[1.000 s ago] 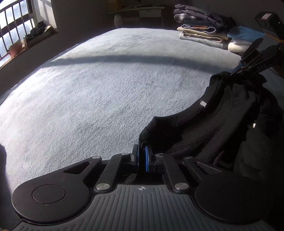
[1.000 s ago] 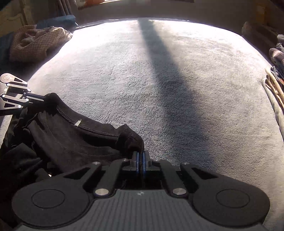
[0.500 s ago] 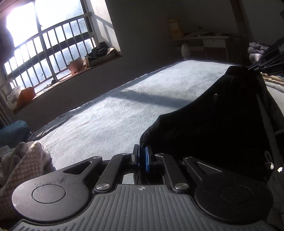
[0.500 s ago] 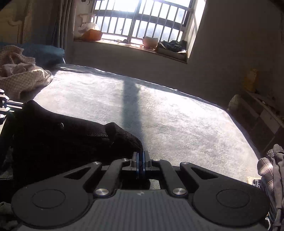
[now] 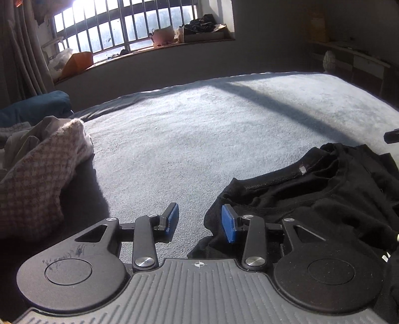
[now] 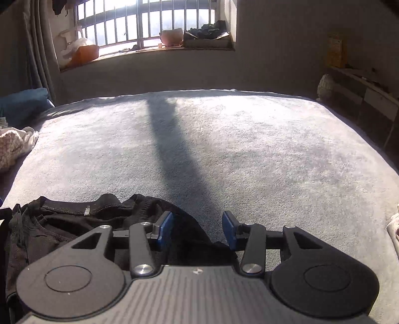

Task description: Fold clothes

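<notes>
Leftmost, a checked cloth heap (image 5: 37,174) sits at the bed's (image 5: 199,139) left edge. Both grippers, left (image 5: 200,221) and right (image 6: 197,230), gape with nothing held over the black shirt (image 5: 324,189) crumpled at the near edge; a barred window (image 6: 144,22) lights the room.

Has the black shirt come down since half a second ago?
Yes. The black shirt dropped from mid-air onto the grey bed cover; both grippers released it.

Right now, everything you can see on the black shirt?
The black shirt is a dark knit top, crumpled in a loose heap on the grey bed cover. Its ribbed neckline faces up, with a small pale tag inside the collar. Both the left gripper and right gripper are open at its edges, clamping nothing.
</notes>
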`<state>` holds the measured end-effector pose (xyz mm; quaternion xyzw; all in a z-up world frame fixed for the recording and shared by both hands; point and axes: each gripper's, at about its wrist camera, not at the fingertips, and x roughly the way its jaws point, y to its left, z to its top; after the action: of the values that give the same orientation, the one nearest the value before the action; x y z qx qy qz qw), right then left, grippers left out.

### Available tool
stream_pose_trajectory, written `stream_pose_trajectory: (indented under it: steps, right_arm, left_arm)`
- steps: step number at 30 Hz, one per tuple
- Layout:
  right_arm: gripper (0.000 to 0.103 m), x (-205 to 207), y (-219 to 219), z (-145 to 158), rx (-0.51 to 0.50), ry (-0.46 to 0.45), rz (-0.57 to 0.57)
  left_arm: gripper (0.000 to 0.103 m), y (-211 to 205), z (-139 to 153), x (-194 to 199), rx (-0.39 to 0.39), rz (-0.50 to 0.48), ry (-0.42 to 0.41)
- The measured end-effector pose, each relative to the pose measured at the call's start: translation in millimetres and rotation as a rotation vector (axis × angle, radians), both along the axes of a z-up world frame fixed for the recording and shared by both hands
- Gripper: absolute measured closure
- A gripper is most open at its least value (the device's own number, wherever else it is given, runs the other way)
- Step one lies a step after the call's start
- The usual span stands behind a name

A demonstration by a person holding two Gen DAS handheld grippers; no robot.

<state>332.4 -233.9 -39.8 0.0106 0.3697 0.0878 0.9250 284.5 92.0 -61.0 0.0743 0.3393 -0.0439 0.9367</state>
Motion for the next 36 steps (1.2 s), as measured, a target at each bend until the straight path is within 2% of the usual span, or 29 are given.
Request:
stream_pose_trajectory:
  steps: [4, 7, 11, 15, 18, 19, 20, 21, 22, 23, 24, 28, 31, 34, 36]
  right_arm:
    - [0.056, -53, -22, 23, 0.134, 0.054, 0.134]
    - [0.056, -117, -10, 36, 0.127, 0.06, 0.33]
    - [0.054, -213, 33, 37, -0.029, 0.013, 0.626]
    - [0.033, -288, 79, 23, -0.186, -0.073, 0.866]
    - [0.033, -322, 115, 7, -0.296, -0.169, 0.937]
    - [0.035, -325, 127, 0, -0.328, -0.187, 0.941]
    - [0.041, -325, 136, -6, -0.358, -0.191, 0.938]
    - [0.051, -320, 141, -11, -0.383, -0.179, 0.918]
    - [0.086, -313, 144, -17, -0.406, -0.16, 0.892]
    - [0.096, -305, 148, -22, -0.428, -0.142, 0.865]
    - [0.096, -291, 141, -18, -0.366, -0.126, 0.795]
    - [0.096, -234, 55, 23, 0.101, -0.067, 0.34]
    - [0.096, -207, -11, 17, 0.371, 0.03, 0.062]
    - [0.096, -199, -57, 0, 0.569, 0.086, -0.135]
    - [0.096, -200, -78, -12, 0.644, 0.084, -0.226]
  left_arm:
    - [0.053, 8, 17, -47, -0.06, -0.024, 0.048]
    - [0.053, 11, 19, -80, -0.178, -0.058, 0.124]
    - [0.053, 3, 10, -124, -0.283, -0.072, 0.186]
    - [0.053, -11, -1, -159, -0.354, -0.081, 0.207]
    - [0.053, -12, -8, -176, -0.434, -0.033, 0.23]
    - [0.053, -11, -9, -180, -0.463, -0.019, 0.237]
    - [0.053, -10, -10, -184, -0.484, -0.008, 0.239]
    - [0.053, -10, -10, -188, -0.495, 0.0, 0.238]
    - [0.053, -11, -9, -192, -0.499, 0.004, 0.235]
    - [0.053, -12, -8, -198, -0.497, 0.005, 0.231]
    - [0.053, -13, -7, -202, -0.494, 0.001, 0.228]
    - [0.052, -18, -9, -210, -0.489, -0.046, 0.244]
    - [0.05, -28, -19, -207, -0.496, -0.081, 0.293]
    - [0.048, -49, -32, -196, -0.476, -0.112, 0.326]
    - [0.047, -61, -38, -189, -0.465, -0.12, 0.326]
